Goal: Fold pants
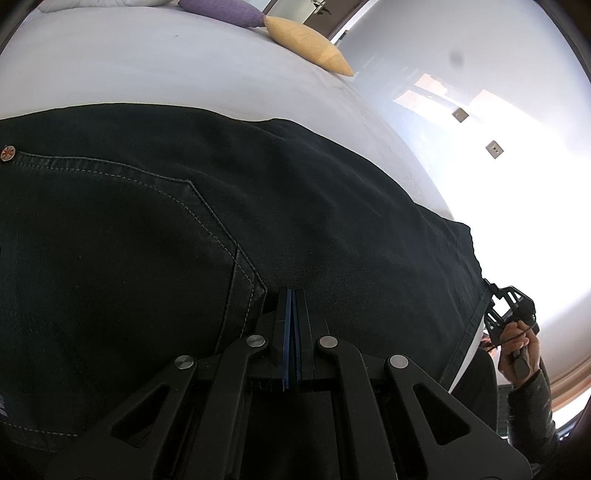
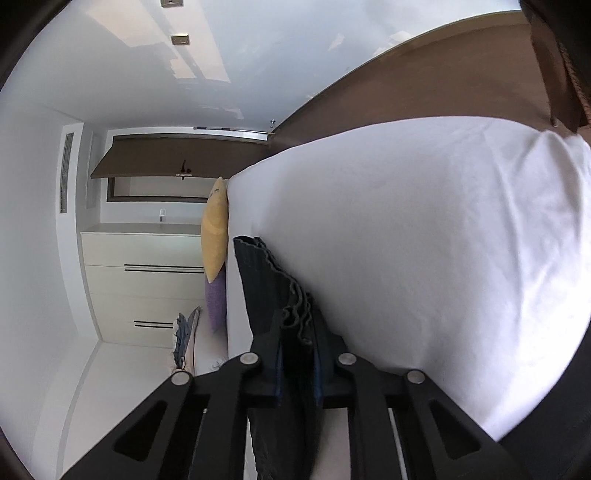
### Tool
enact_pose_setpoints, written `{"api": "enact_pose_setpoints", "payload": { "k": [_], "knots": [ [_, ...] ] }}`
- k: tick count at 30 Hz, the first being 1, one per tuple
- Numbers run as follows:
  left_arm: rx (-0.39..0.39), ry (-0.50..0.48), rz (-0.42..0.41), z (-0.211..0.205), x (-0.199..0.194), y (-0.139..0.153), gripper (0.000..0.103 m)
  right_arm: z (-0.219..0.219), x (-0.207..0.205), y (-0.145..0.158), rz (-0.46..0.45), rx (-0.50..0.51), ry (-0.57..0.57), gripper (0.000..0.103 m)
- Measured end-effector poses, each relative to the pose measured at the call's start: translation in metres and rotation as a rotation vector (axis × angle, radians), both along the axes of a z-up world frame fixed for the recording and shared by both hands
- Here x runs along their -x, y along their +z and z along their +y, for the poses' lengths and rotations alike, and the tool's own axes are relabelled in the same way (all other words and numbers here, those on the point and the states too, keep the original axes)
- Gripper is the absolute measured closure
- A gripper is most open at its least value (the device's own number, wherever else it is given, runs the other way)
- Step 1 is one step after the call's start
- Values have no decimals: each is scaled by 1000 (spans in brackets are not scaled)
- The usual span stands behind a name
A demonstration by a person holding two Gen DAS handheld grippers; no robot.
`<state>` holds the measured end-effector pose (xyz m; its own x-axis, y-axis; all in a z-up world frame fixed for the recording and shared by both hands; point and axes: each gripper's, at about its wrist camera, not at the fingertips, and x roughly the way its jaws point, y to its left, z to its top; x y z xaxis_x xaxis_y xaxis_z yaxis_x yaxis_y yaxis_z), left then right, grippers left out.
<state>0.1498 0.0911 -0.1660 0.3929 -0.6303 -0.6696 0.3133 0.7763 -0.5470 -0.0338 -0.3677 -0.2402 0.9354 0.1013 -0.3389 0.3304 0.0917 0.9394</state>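
Note:
Dark pants (image 1: 184,221) lie spread across the white bed (image 1: 184,74), back pocket and a rivet facing up. My left gripper (image 1: 293,295) is shut at the near edge beside the pocket, its blue pads pressed together where the fabric bunches. At the far right a person's hand (image 1: 521,350) holds my right gripper (image 1: 508,302) against the leg hems. In the right wrist view the wavy layered hems of the pants (image 2: 266,288) run between the pads of my right gripper (image 2: 299,325), which is shut on them at the edge of the bed (image 2: 443,240).
A yellow pillow (image 1: 306,44) and a purple pillow (image 1: 221,11) lie at the far end of the bed. The right wrist view is rolled sideways and shows both, yellow pillow (image 2: 214,236) and purple pillow (image 2: 216,299), plus a white dresser (image 2: 147,280) beyond.

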Motion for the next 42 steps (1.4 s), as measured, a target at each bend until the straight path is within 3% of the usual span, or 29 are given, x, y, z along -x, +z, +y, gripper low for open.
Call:
{"api": "enact_pose_setpoints", "payload": {
  "k": [5,7,12,16,19,20,23,26,29,31,32,33,37,42],
  "knots": [
    [5,0,1,1,1,-1,101,5,2,7,30,57,2,91],
    [6,1,2,1,2,-1,101,12,-1,22,63,131,11,91],
    [6,2,1,1,3,-1,101,61,-27,78,106,441,157,91],
    [10,5,5,2,3,-1,101,148,-60,107,133,735,364,91],
    [3,19,4,0,4,1,101,219,-83,93,196,931,526,91],
    [-23,20,-7,-4,6,5,101,239,-94,79,256,1000,579,91],
    [-107,9,-43,-19,9,18,101,266,-105,45,374,1145,625,91],
    [2,18,19,-29,7,19,99,278,-99,41,373,1254,624,91],
    [114,23,96,-44,0,15,83,289,-94,47,369,1348,612,91],
    [187,7,125,-58,-5,18,52,302,-87,52,356,1422,601,91],
    [225,1,128,-66,-7,22,26,310,-84,54,349,1465,601,91],
    [252,-1,130,-74,-10,27,13,318,-83,58,343,1502,607,91],
    [311,-54,207,-111,-29,28,11,348,-78,63,318,1617,632,91],
    [240,-107,231,-152,-40,27,11,373,-71,66,276,1687,670,91]
  ]
}}
